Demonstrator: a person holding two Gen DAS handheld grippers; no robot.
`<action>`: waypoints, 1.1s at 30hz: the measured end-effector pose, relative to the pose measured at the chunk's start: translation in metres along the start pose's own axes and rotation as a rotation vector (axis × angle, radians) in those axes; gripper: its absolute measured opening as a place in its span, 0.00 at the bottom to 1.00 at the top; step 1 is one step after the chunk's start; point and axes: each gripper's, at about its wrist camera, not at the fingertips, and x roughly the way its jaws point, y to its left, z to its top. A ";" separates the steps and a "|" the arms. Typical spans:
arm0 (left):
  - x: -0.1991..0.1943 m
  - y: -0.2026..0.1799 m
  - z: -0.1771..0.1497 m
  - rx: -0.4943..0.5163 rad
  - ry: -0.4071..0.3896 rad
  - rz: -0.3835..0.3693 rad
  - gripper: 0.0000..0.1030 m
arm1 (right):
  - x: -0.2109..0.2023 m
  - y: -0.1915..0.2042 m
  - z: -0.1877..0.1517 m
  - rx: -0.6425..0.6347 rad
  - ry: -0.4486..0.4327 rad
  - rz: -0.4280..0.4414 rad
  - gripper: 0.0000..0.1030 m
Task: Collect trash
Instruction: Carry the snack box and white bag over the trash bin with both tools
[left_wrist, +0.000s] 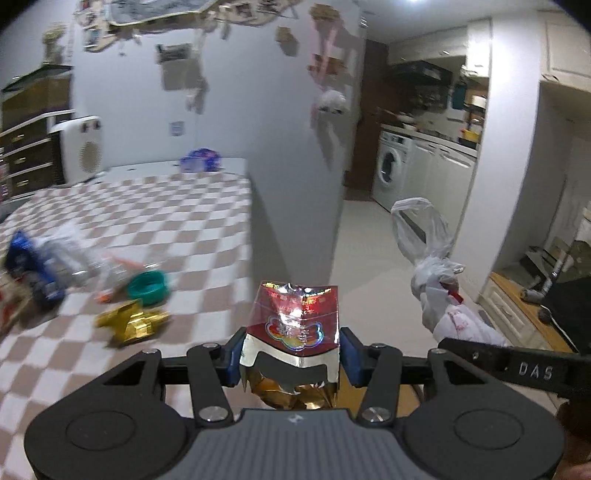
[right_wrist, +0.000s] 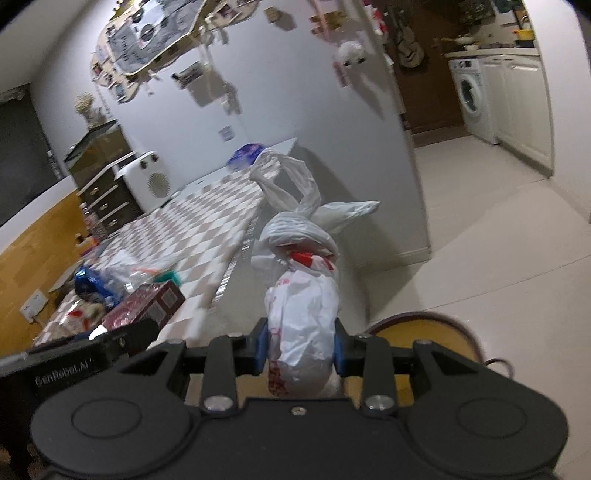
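- Your left gripper (left_wrist: 291, 356) is clamped on the red foil wrapper (left_wrist: 293, 321), off the checkered table (left_wrist: 155, 206).
- Your right gripper (right_wrist: 300, 345) pinches the knotted plastic bag (right_wrist: 301, 295) (2 loads mid-carry).
- Next you probably need a bin; none's clearly visible.

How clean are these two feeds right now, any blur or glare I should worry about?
Left wrist view: the held red foil packet is sharp but throws glare at its centre; the trash on the checked table is motion-smeared, including the gold wrapper. Right wrist view: the knotted white bag is sharp, the table clutter soft; the fisheye bends the walls in both.
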 end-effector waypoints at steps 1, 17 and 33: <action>0.007 -0.007 0.004 0.008 0.005 -0.012 0.50 | -0.001 -0.007 0.003 0.003 -0.002 -0.014 0.33; 0.111 -0.106 0.045 0.031 0.143 -0.204 0.50 | 0.006 -0.093 0.028 0.073 0.027 -0.166 0.33; 0.254 -0.092 0.001 -0.063 0.518 -0.189 0.50 | 0.079 -0.151 0.014 0.183 0.249 -0.200 0.34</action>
